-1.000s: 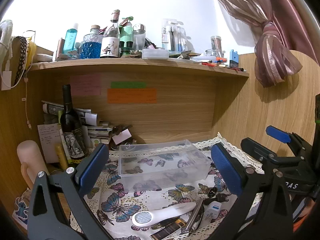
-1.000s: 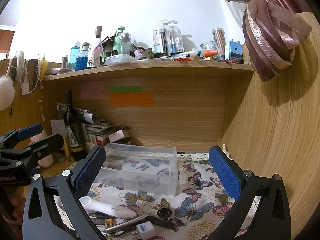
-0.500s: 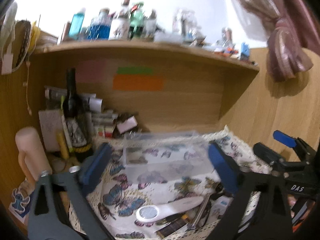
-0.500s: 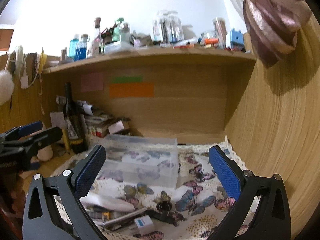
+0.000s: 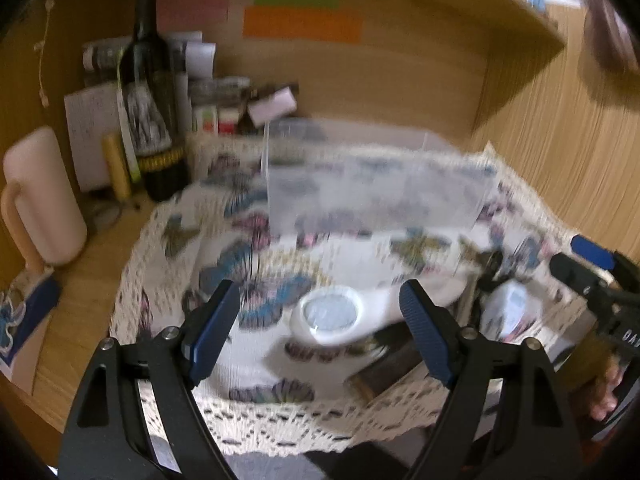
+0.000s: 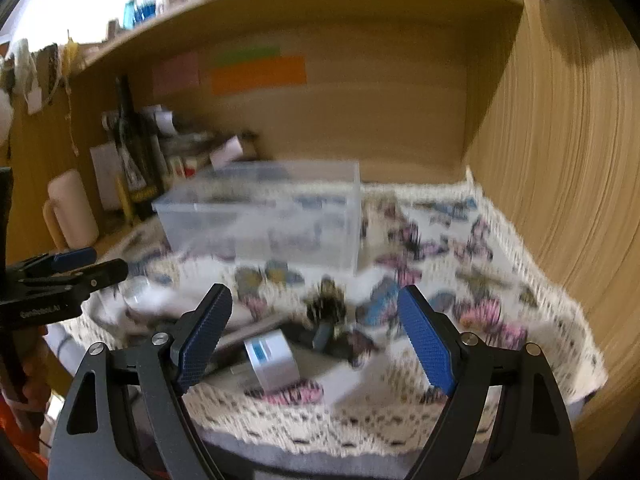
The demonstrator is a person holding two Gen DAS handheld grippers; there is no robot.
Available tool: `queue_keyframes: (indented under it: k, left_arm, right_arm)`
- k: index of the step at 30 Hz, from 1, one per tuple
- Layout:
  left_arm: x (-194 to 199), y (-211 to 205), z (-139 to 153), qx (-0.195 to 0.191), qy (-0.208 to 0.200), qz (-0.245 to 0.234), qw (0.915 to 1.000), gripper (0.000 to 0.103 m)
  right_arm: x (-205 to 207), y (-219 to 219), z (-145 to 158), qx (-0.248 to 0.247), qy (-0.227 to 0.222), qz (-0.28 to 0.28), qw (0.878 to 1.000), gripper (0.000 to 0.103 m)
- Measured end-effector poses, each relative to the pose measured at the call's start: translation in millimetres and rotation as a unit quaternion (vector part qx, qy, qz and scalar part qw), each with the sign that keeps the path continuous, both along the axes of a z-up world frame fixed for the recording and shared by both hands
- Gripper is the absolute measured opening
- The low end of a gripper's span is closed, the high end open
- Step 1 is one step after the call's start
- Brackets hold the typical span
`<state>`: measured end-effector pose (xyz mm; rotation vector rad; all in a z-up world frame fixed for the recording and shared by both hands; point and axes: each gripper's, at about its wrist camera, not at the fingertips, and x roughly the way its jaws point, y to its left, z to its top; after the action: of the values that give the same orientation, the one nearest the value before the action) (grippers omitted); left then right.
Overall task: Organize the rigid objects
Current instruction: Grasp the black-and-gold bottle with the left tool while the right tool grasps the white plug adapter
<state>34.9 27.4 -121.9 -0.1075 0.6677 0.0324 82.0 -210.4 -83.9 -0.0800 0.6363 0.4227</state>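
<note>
Both grippers had dipped toward the cloth since the earlier frames, the shelf sliding out of the top of each view, and the pictures were smeared with motion. Left gripper stood spread wide and empty, a white handheld mirror lying just ahead between its fingers, with the butterfly cloth under it and the clear plastic box farther ahead. Right gripper was likewise wide and empty, a small white charger block close in front between its fingers, a dark clip just beyond, the box ahead to its left, a wine bottle farther left.
</note>
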Motion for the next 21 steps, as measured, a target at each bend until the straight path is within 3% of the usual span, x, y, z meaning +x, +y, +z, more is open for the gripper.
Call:
queue_keyframes:
  k: [3, 6, 13, 21]
  left_arm:
    - [-1, 1, -14, 0.005, 0.02, -0.012, 0.9997, 0.083]
    - [0, 1, -22, 0.012, 0.034, -0.02, 0.9992, 0.09]
    - [32, -3, -34, -0.018, 0.076, -0.04, 0.9961, 0.091]
    - [58, -2, -38, -0.022, 0.097, -0.012, 0.995, 0.091]
  right_arm:
    - [1, -4, -12, -0.003, 0.028, 0.005, 1.0, 0.083]
    - [4, -3, -22, 0.0, 0.049, 0.016, 0.999, 0.083]
    - [10, 8, -37, 0.011, 0.074, 0.04, 0.996, 0.083]
    - [17, 15, -43, 0.005, 0.082, 0.051, 0.995, 0.06]
